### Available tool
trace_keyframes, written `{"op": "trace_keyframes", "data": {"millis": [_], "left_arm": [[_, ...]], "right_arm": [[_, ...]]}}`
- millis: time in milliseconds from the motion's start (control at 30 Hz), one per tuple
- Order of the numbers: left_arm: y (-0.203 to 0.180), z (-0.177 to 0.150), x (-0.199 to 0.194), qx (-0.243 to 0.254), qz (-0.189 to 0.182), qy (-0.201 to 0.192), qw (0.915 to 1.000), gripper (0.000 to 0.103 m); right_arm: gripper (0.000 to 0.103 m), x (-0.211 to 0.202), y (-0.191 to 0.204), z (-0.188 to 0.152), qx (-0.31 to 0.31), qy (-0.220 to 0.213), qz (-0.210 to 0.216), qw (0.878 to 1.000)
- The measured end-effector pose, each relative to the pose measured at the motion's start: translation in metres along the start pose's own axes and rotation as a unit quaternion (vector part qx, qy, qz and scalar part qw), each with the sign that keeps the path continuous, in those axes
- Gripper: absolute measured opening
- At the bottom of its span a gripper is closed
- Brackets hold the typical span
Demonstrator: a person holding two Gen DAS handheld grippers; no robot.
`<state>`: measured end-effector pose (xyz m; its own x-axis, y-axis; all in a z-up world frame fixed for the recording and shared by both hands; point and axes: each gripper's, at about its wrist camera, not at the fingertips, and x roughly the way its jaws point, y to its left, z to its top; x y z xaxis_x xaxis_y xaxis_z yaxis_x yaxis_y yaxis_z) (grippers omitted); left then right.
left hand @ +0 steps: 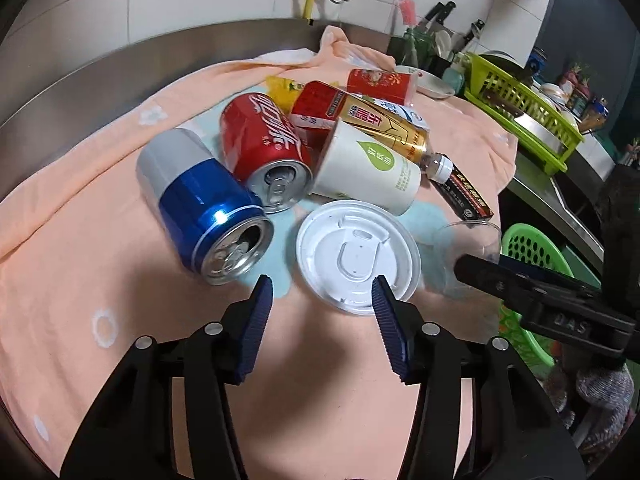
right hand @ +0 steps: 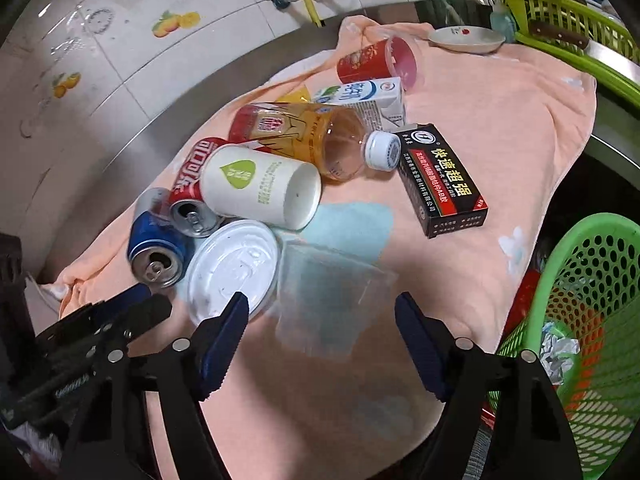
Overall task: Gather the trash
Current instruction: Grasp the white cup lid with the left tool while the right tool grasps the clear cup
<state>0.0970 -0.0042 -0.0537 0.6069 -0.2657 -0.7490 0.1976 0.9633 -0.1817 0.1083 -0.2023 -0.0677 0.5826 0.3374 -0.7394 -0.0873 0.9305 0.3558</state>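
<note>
Trash lies piled on a peach cloth. My left gripper is open just in front of a flat white lid, its right fingertip over the lid's near edge. Beside the lid lie a blue can, a red cola can and a white paper cup. My right gripper is open, and a clear plastic cup lies on its side between its fingers; the pads stand apart from it. The lid touches that cup's left side. The left gripper's fingers show at lower left.
An amber bottle, a black box, a milk carton and a red cup lie farther back. A green mesh basket with trash in it stands right of the cloth. A green dish rack and a plate sit behind.
</note>
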Motion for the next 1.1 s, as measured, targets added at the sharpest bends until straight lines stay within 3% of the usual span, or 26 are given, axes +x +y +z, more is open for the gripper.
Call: {"op": "trace_keyframes", "data": {"millis": [267, 600, 767, 967, 1100], "left_arm": [[0.003, 0.007, 0.019, -0.019, -0.002, 0.017, 0.9997, 0.039], [0.011, 0.008, 0.042, -0.046, 0.009, 0.042, 0.9980, 0.038], [0.011, 0.010, 0.047, -0.046, 0.014, 0.047, 0.9978, 0.038], [0.012, 0.012, 0.049, -0.048, 0.007, 0.046, 0.9978, 0.020], [0.010, 0.012, 0.049, -0.044, 0.012, 0.043, 0.9980, 0.018]], "right_arm": [[0.061, 0.014, -0.008, 0.004, 0.018, 0.011, 0.003, 1.000], [0.061, 0.022, -0.018, 0.009, 0.045, 0.013, 0.035, 0.998], [0.061, 0.022, -0.018, 0.011, 0.041, 0.009, 0.031, 0.999], [0.060, 0.006, -0.018, 0.006, 0.022, -0.011, 0.024, 0.999], [0.060, -0.013, -0.020, 0.002, 0.010, -0.031, 0.022, 0.999]]}}
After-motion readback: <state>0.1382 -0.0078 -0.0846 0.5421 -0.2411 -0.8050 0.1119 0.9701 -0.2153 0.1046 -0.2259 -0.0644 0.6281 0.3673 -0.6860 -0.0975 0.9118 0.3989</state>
